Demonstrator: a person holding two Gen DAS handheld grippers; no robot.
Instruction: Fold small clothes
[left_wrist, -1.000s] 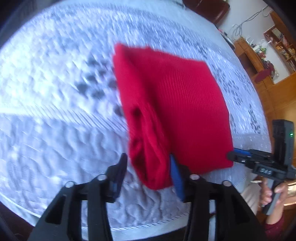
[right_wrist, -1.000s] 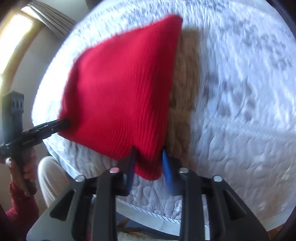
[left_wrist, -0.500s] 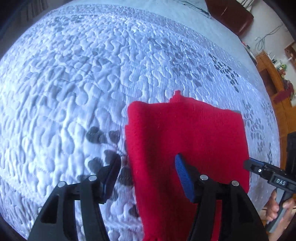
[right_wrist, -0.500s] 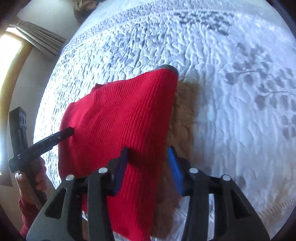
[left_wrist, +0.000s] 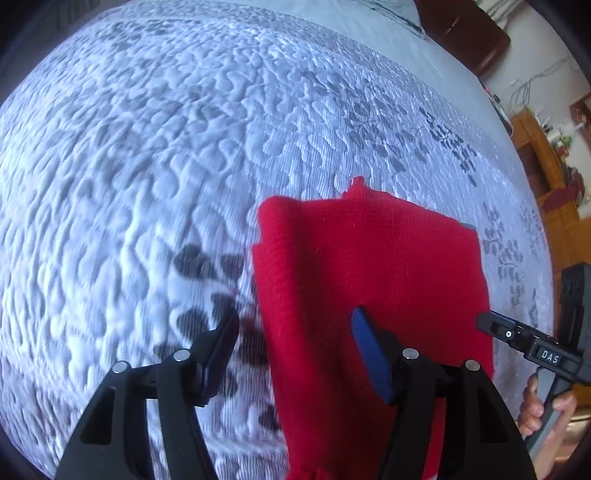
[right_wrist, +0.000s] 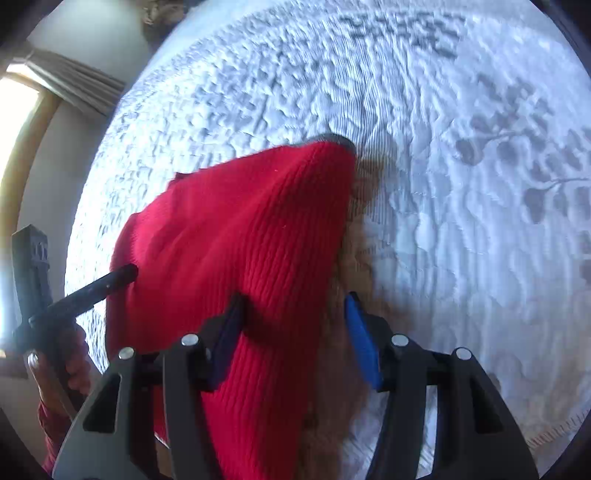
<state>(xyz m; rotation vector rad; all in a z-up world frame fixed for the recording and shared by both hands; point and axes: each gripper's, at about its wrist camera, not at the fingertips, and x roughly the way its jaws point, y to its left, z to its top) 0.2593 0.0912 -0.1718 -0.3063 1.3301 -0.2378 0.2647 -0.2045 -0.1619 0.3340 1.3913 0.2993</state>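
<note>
Item: one red ribbed-knit garment (left_wrist: 369, 266), folded into a rough rectangle, lying flat on a white quilted bedspread with grey leaf print (left_wrist: 166, 147). Left tool (left_wrist: 295, 332): black frame, blue ribbed pads, fingers spread apart and gripping nothing; the garment's left edge runs between them, the right-hand pad over the red knit, the left-hand finger over bare bedspread. Right tool (right_wrist: 293, 314): same build, fingers likewise apart and empty; the garment's right edge passes between them, the left-hand finger over the knit, the blue right-hand pad over a brownish shadow beside the cloth. Whether either tool touches the fabric cannot be told. Each tool shows in the other's view, at the garment's near corner: the right one (left_wrist: 495, 325) held in a hand (left_wrist: 546, 406), the left one (right_wrist: 122, 275) likewise hand-held. Surroundings: wooden furniture (left_wrist: 554, 206) beyond the bed's far right, a curtained window (right_wrist: 22, 110) to the left.
</note>
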